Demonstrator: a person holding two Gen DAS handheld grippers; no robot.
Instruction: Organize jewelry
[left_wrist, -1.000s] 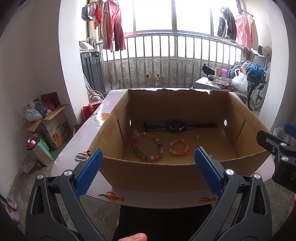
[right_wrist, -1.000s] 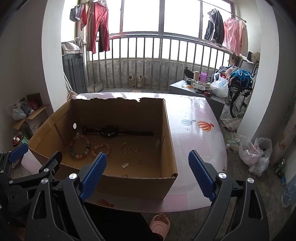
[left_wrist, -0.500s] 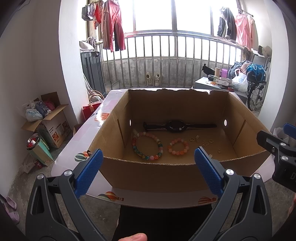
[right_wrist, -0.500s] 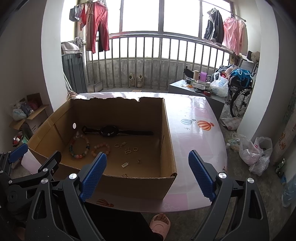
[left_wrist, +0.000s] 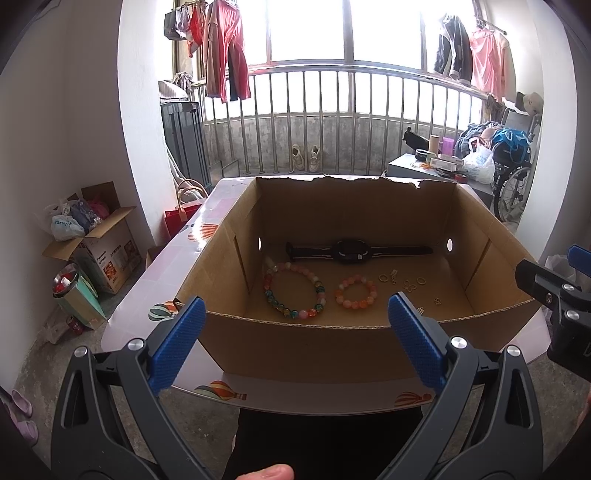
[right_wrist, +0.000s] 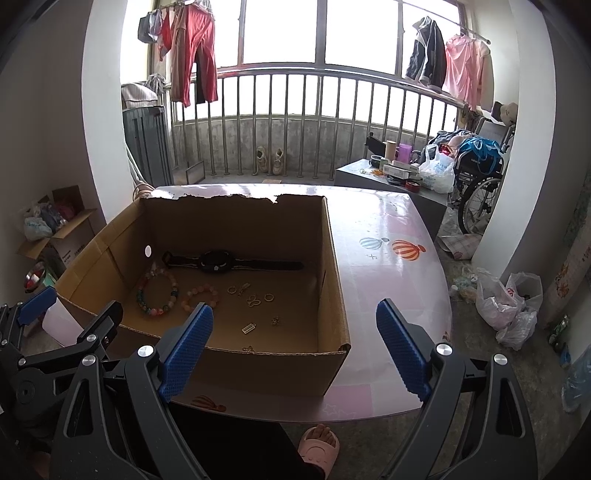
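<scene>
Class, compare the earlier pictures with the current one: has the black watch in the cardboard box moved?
No. The black watch lies flat along the back wall of the cardboard box, between the wall's two round holes, exactly as before.

Box (left_wrist: 314, 347) brown | watch (left_wrist: 351, 252) black | large bracelet (left_wrist: 294, 290) multicoloured | small bracelet (left_wrist: 355, 291) orange-pink | desk (right_wrist: 391, 280) pink, balloon print | fingers (right_wrist: 186, 352) blue, textured

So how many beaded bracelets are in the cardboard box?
2, both on the floor of the cardboard box in front of the watch: the larger multicolored bracelet left, the smaller orange bracelet beside it.
</scene>
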